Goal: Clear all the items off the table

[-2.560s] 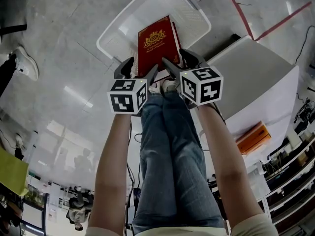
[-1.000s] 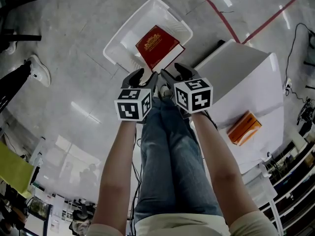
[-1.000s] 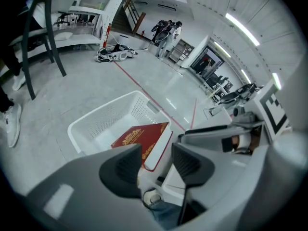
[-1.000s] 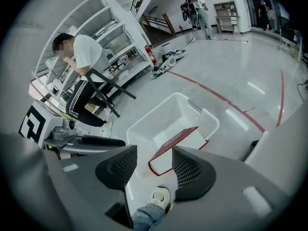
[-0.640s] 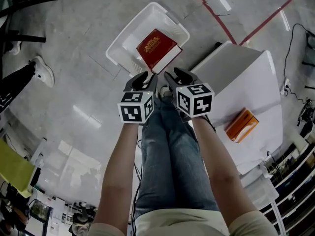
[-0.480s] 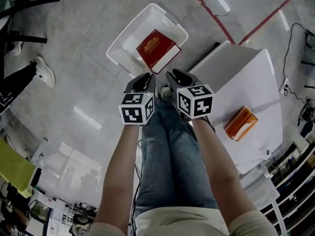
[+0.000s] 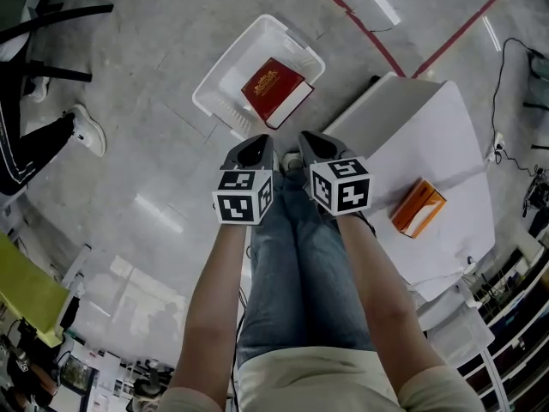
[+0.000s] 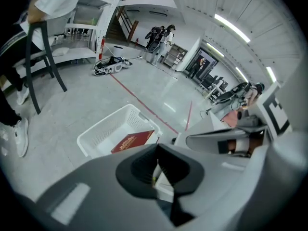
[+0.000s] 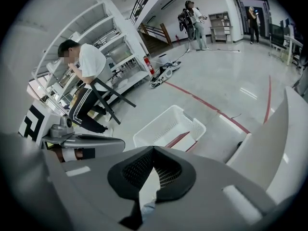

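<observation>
Red book (image 7: 273,88) done, in basket (image 7: 225,74). Left gripper (image 7: 256,148), right gripper (image 7: 310,143) just closed, empty. Next: reopen for orange box (image 7: 419,207) near desk (image 7: 429,136) edge.

Red book (image 9: 177,139) mostly behind wall of basket (image 9: 161,131) in right gripper view; orange box (image 7: 419,207) txt too small

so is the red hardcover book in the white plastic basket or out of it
In: the red hardcover book lies flat inside the walls of the white plastic basket.

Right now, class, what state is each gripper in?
Left gripper: just closed, holding nothing.
Right gripper: just closed, holding nothing.
</observation>
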The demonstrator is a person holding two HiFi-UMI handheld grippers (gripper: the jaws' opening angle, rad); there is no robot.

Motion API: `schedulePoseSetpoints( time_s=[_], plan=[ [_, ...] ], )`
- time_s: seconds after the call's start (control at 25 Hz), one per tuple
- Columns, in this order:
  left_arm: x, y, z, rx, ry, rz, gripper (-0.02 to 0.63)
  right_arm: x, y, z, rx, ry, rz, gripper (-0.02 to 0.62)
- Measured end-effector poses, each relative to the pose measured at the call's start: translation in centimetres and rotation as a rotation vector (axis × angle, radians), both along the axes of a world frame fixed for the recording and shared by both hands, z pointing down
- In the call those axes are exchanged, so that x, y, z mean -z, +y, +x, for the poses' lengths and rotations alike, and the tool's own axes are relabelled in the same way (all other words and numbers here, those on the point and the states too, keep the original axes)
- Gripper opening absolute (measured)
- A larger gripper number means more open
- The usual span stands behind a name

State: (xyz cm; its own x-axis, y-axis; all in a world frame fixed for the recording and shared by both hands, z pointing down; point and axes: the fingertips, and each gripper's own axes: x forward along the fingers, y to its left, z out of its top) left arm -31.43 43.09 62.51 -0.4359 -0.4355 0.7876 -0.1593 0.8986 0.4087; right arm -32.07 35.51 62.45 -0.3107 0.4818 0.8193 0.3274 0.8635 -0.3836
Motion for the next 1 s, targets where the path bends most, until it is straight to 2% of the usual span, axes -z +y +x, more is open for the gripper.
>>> schedulePoseSetpoints(
  time_s=[0.16,0.48,1.0],
  plan=[
    [1.3,-0.3,0.1,-0.043,-0.014,-0.018,0.009,1.5,-0.1,0.1,-0.018,-0.033,0.019,-0.002],
    [3.1,-0.3,-1.2,-0.038,-0.026,0.011,0.009,3.0,-0.1,-0.5,-0.073,-0.046,-0.004,-0.002],
    [4.8,-2.3,-0.7,-0.165,-0.024,0.041,0.009,4.5,-0.7,-0.6,-0.136,-0.066,0.005,-0.002]
  ],
)
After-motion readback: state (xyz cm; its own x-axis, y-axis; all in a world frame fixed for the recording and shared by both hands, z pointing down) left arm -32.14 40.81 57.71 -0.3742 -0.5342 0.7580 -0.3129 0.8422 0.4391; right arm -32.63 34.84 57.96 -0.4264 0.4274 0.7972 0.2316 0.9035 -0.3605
